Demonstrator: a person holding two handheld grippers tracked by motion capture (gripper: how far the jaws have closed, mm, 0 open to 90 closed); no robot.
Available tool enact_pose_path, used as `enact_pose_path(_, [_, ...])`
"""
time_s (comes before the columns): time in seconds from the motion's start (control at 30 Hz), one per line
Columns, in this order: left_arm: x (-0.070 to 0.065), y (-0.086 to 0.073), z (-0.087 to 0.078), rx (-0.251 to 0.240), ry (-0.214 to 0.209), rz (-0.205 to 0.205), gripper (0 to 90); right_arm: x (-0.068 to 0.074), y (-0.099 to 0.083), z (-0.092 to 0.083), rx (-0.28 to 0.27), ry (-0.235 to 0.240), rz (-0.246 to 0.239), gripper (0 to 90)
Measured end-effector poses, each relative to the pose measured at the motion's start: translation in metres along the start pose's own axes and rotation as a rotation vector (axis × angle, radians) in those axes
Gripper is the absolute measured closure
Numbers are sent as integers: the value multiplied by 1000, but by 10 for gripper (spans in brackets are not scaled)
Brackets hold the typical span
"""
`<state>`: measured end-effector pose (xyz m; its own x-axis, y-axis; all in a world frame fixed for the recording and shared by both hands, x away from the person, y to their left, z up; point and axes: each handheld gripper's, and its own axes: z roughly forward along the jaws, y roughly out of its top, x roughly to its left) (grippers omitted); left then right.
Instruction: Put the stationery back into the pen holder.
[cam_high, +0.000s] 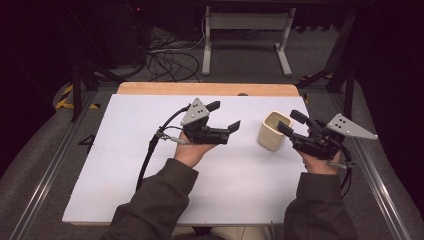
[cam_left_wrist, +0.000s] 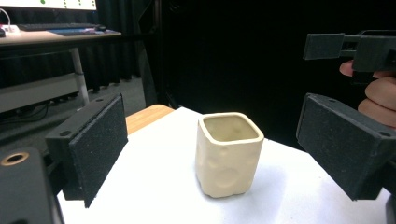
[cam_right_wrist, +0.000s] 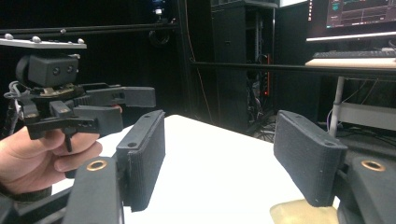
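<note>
Cream ceramic cup (cam_high: 273, 130) sits upright on the white table (cam_high: 125, 165), between my two grippers. Right gripper (cam_high: 292, 123) hovers just beside it, left gripper (cam_high: 223, 116) faces it, both spread wide, I'd guess lining up a grab.

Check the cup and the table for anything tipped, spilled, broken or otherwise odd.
Nothing stands out. The cream cup stands upright on the white tabletop, looks empty, and shows no crack or spill; its dented sides look moulded, not damaged. The left tool and right tool are open, holding nothing.
</note>
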<state>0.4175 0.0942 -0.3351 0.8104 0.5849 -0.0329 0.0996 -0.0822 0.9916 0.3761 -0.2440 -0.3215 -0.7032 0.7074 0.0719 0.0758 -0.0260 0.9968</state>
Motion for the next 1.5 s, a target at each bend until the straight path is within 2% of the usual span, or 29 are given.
enact_pose_path(0.33, [3,1,-18,-9,26,27,93,2,-1,0,4,-3,3,349])
enact_pose_path(1.03, [9,-4,-52,-25,46,27,96,4,-2,1,13,-30,-4,337])
enact_pose_path(1.2, [9,-6,-61,-8,54,49,95,5,-2,0,15,-34,-5,337])
enact_pose_path(1.5, [12,-6,-83,-33,74,49,93,8,-4,2,27,-32,-11,333])
